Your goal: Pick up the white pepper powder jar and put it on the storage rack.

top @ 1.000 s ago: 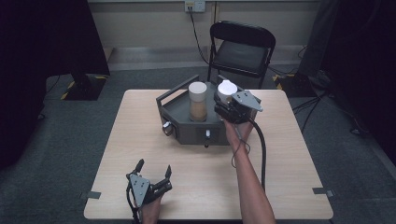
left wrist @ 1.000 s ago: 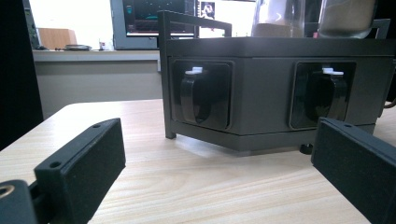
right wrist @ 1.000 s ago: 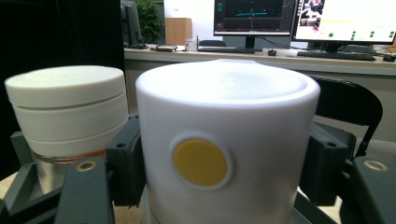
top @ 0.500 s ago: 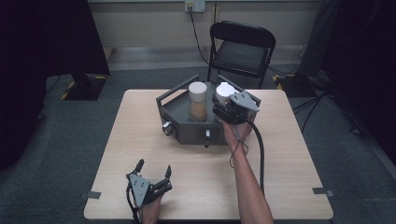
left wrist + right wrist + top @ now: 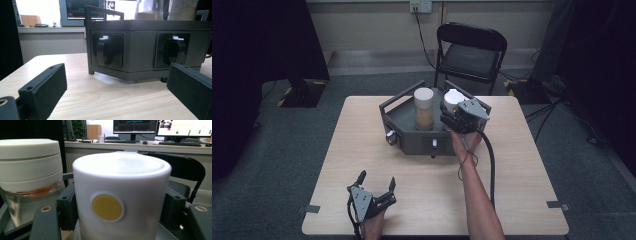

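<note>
Your right tool (image 5: 452, 116) is clenched on the white-lidded jar (image 5: 121, 195), which sits in the dark tray (image 5: 412, 131) beside the brown-filled jar (image 5: 423, 109). The grasp is made; lifting or turning remains. Your left tool (image 5: 376, 181) rests released on the surface (image 5: 522, 165).

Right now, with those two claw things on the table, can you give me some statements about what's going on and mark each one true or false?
1. The right gripper is closed on the white jar. True.
2. The left gripper holds the glass jar. False: its jaws are open and empty, near the table's front edge.
3. Both jars stand in the dark grey tray. True.
4. The white jar bears a blue dot. False: the dot is yellow.
5. The folding chair stands beyond the table. True.
</note>
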`<action>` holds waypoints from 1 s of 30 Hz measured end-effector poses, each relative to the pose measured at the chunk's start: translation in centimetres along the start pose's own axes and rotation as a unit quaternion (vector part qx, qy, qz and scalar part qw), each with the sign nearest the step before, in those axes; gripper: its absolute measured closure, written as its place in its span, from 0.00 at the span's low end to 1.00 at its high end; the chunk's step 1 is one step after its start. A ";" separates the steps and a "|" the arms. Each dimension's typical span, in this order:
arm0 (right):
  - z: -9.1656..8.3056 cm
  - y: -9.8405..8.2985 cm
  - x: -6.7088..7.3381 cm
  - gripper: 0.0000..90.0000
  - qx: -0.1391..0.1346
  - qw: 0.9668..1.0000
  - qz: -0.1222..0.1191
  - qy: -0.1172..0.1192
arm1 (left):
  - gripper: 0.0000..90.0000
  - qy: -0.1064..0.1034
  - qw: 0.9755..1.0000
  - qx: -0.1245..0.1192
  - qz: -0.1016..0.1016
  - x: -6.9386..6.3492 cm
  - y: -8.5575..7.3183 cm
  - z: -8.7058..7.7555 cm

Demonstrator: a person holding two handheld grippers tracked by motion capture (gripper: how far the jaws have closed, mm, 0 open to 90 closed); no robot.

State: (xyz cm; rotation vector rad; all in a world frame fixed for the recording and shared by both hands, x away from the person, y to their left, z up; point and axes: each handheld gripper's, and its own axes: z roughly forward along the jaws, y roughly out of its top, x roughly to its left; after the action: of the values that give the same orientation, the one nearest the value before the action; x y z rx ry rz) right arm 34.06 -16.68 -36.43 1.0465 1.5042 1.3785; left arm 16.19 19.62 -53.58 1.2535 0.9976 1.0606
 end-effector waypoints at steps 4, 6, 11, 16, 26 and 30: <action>-0.1 -0.3 0.1 0.33 -0.005 1.000 -0.002 -0.002 | 0.03 0.000 1.000 0.001 0.000 0.0 0.0 0.0; -0.1 -0.3 0.2 0.33 -0.005 1.000 -0.002 -0.002 | 0.03 0.000 1.000 0.000 0.000 0.0 0.0 0.0; 0.0 -0.3 0.1 0.33 -0.004 1.000 -0.003 0.000 | 0.03 0.000 1.000 0.001 0.000 0.0 0.0 0.0; 0.0 -0.4 0.0 0.33 -0.006 1.000 -0.004 0.001 | 0.03 0.000 1.000 0.000 0.000 0.0 0.0 0.0; -0.3 -0.8 -0.2 0.16 -0.030 0.999 0.012 -0.003 | 0.03 0.000 1.000 0.000 0.000 0.0 0.0 0.0; -0.5 -1.0 0.2 0.04 -0.034 0.999 0.005 -0.013 | 0.03 0.000 1.000 0.000 0.000 0.0 0.0 0.0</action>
State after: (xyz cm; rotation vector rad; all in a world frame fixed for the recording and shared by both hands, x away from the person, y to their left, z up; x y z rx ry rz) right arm 33.52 -16.67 -37.39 1.0277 1.4257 1.4073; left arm 16.20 19.63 -53.58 1.2538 0.9972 1.0600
